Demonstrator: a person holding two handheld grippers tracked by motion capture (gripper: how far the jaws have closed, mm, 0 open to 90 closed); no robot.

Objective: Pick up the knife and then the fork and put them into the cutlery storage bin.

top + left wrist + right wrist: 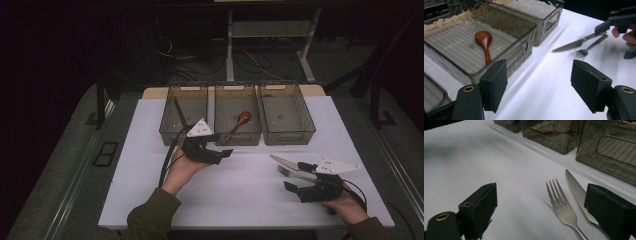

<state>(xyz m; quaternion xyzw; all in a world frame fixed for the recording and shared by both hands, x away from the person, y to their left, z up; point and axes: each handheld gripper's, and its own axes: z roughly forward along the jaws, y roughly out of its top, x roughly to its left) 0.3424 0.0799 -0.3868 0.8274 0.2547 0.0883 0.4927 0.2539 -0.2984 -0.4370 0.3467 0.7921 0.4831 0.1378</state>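
Sorting cutlery into the three smoky translucent plastic bins (287, 134): brown wooden spoon (238, 124) lying in the middle bin, left gripper (218, 154) hanging just before it, jaws apart and empty, right gripper (298, 181) spread wide and bare by the steel fork (562, 206) and steel knife (579, 194) on the white table (240, 190), calling next for closing on one of them.

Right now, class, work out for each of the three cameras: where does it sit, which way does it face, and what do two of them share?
High view: above the person's side, facing forward and down on the white table; forearms, left gripper, right gripper show.
Left gripper view: rides the left gripper, faces the spoon in the middle bin; open fingers.
Right gripper view: rides the right gripper, faces the fork and knife; open fingers.
Shared: both gripper views show fork, knife, bins.
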